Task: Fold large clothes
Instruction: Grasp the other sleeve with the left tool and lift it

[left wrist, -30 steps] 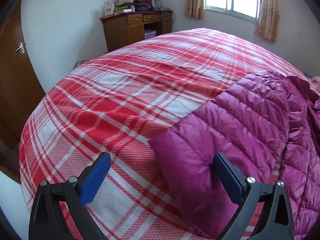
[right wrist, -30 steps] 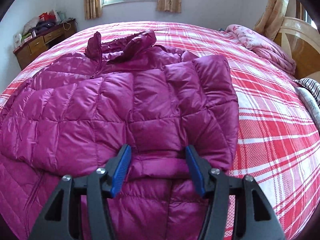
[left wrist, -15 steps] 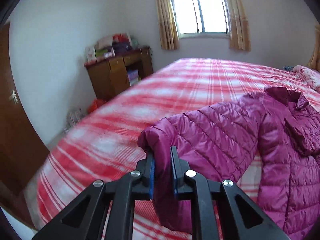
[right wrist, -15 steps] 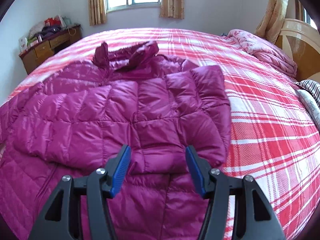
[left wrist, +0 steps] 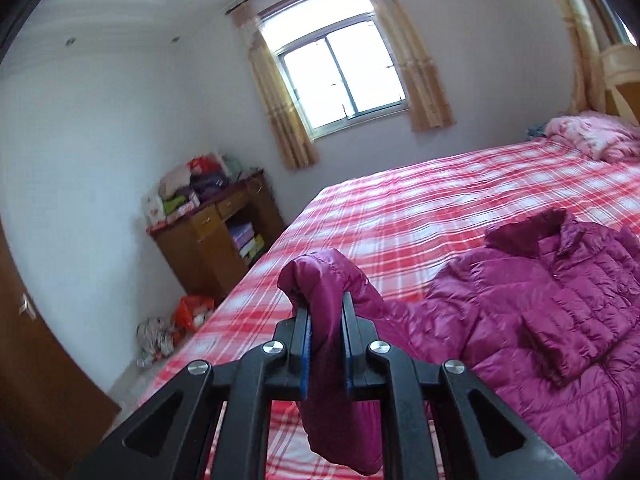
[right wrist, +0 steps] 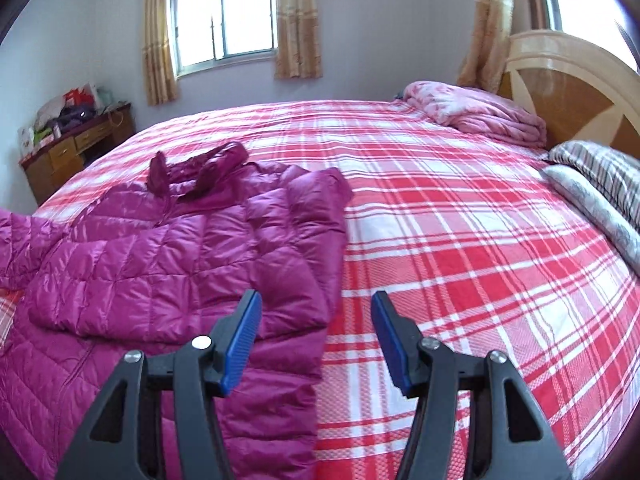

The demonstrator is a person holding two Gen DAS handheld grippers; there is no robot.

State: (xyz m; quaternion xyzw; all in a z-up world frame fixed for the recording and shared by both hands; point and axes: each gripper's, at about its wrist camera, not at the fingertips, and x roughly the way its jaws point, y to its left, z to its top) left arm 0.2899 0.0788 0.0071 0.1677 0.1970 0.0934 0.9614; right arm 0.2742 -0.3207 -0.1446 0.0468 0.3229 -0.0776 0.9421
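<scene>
One sleeve point(left wrist: 332, 280) of the magenta down jacket point(right wrist: 160, 264) is pinched in my left tongs point(left wrist: 325, 320), jaws nearly closed on its cuff, lifted off the bed. My right tongs point(right wrist: 316, 320) hang wide apart, holding nothing, over the jacket's edge. I judge this the sleeve-folding step: next I'd carry the cuff across the jacket's chest. The red plaid bedspread point(right wrist: 460, 240) lies beneath; a cluttered wooden desk point(left wrist: 212, 240) stands below the curtained window point(left wrist: 340, 76).

jacket point(right wrist: 192, 264) on bed point(right wrist: 460, 248), left part | blanket point(right wrist: 476, 116) by headboard point(right wrist: 580, 92) | dresser point(left wrist: 216, 240) left of bed
</scene>
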